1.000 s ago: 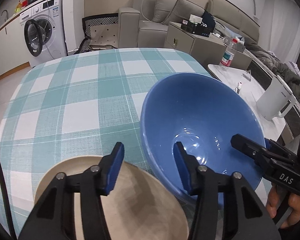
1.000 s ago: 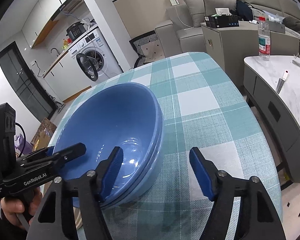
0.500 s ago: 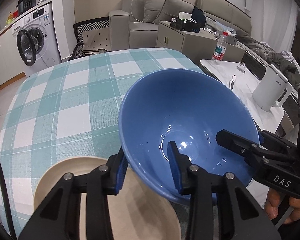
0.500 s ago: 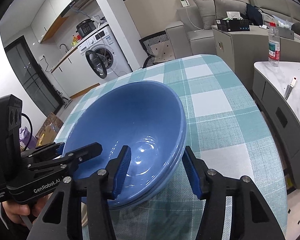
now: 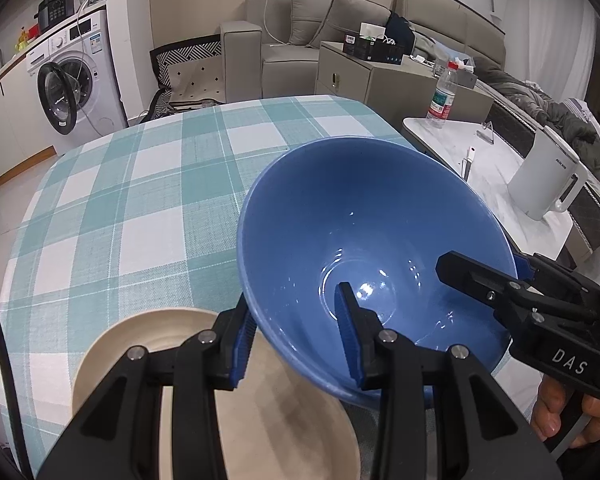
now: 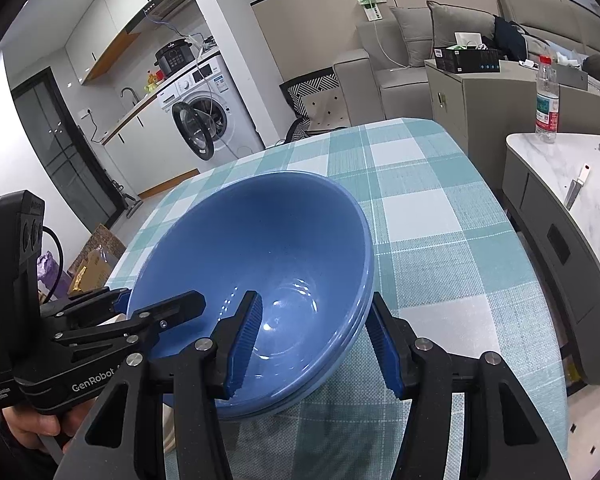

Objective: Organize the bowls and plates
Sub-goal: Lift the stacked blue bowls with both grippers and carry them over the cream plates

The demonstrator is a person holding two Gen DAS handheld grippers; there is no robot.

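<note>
Left wrist view. Living room behind: grey sofa (image 5: 340, 28), washing machine (image 5: 76, 80) with its door ajar, a side table carrying a water bottle (image 5: 442, 96) and a white kettle (image 5: 548, 176). My worktop (image 5: 132, 200) wears a teal-and-white check cloth. On it, at the near edge, a beige plate (image 5: 148, 344). The blue bowl (image 5: 364, 232) sits tilted above the plate's right side, mouth toward the camera. My left claw (image 5: 296, 340) is clenched on the bowl's near rim — one pad outside the wall, one inside. The right claw (image 5: 496, 276) comes in from the right, one finger inside the bowl and the other behind its wall; a hand (image 5: 560, 412) holds its grip below.

Right wrist view. Kitchen corner at the back, with the washing machine (image 6: 204, 116), a cooker (image 6: 174, 56) on top of it, and a dark glass door on the left. Same check worktop (image 6: 440, 240). Here the blue bowl (image 6: 268, 248) shows a second blue rim directly beneath it — two bowls nested. My right claw (image 6: 312, 344) grips the stack at its near right rim: left pad inside the bowl, right pad against the outer wall. The left claw (image 6: 152, 304) bites the opposite rim, with a hand (image 6: 32, 428) under its handle.
</note>
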